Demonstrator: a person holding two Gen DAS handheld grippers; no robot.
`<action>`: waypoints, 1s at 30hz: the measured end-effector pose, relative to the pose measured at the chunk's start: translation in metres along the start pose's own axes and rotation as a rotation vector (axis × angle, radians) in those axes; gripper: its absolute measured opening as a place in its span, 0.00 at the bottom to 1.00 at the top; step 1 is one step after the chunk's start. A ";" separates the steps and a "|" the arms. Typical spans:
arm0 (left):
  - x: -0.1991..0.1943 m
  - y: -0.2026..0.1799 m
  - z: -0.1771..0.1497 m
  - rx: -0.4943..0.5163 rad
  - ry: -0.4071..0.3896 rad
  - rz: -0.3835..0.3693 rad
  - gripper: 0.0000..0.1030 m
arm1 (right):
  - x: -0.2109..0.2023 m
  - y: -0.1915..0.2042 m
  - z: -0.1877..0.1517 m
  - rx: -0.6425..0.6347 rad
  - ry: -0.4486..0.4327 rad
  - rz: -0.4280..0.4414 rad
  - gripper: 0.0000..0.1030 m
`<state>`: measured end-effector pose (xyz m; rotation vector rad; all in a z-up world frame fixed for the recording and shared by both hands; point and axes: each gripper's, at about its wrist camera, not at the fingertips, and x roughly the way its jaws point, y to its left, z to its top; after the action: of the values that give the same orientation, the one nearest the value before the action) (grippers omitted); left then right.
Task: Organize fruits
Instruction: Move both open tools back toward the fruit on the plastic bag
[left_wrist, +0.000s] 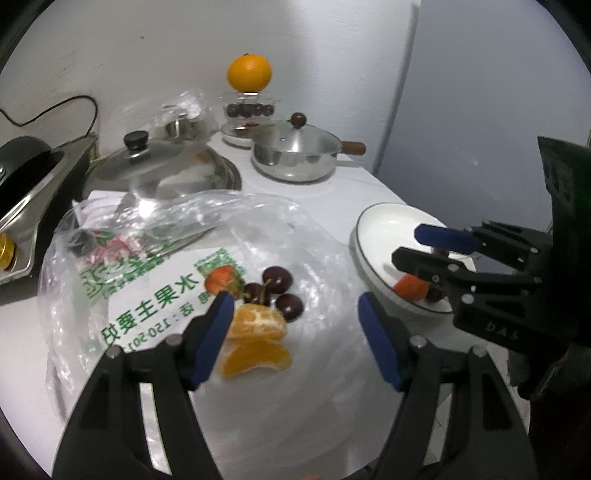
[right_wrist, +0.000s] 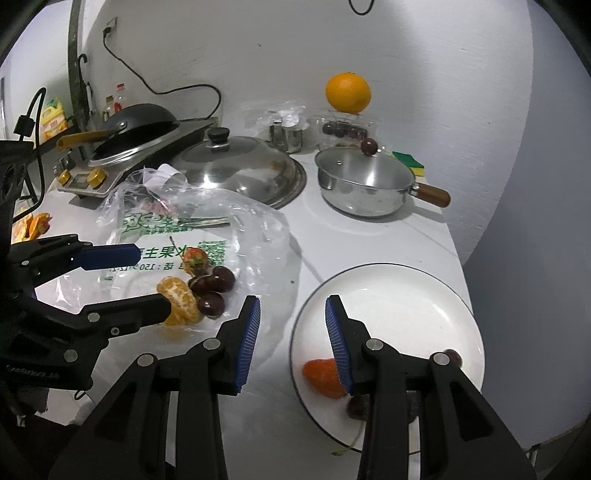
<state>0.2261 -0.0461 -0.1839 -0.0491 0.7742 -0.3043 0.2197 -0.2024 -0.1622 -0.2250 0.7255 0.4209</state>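
**Fruit half sorted, both grippers empty**

So the white desk (right_wrist: 369, 236) is pretty packed. Biggest thing on it is the clear plastic bag (left_wrist: 177, 258) with green print, lying flat, and the loose fruit sits on top of it: peeled orange segments (left_wrist: 255, 339), three dark cherries (left_wrist: 277, 291) and a strawberry (left_wrist: 221, 280) all bunched together. Behind that there's a big steel lid (right_wrist: 236, 170) and a small lidded saucepan (right_wrist: 365, 184). Just right of the bag is the white plate (right_wrist: 406, 295), with a strawberry (right_wrist: 321, 373) and a couple of cherries (right_wrist: 358, 406) on its near edge. A whole orange (right_wrist: 347, 92) is perched on a clear box at the back. The left gripper (left_wrist: 295, 317) hangs over the bag fruit, jaws spread wide, nothing in them. The right gripper (right_wrist: 291, 314) is above the plate's left rim, jaws apart with a narrower gap, also empty.
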 end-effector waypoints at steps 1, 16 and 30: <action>0.000 0.003 -0.002 -0.004 0.001 0.002 0.69 | 0.001 0.003 0.000 -0.002 0.001 0.002 0.38; 0.013 0.037 -0.025 -0.050 0.064 0.029 0.69 | 0.022 0.038 0.000 -0.029 0.037 0.048 0.38; 0.024 0.044 -0.032 -0.074 0.093 0.051 0.69 | 0.032 0.041 -0.004 -0.038 0.051 0.093 0.38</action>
<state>0.2308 -0.0092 -0.2293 -0.0855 0.8776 -0.2303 0.2209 -0.1580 -0.1891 -0.2386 0.7811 0.5195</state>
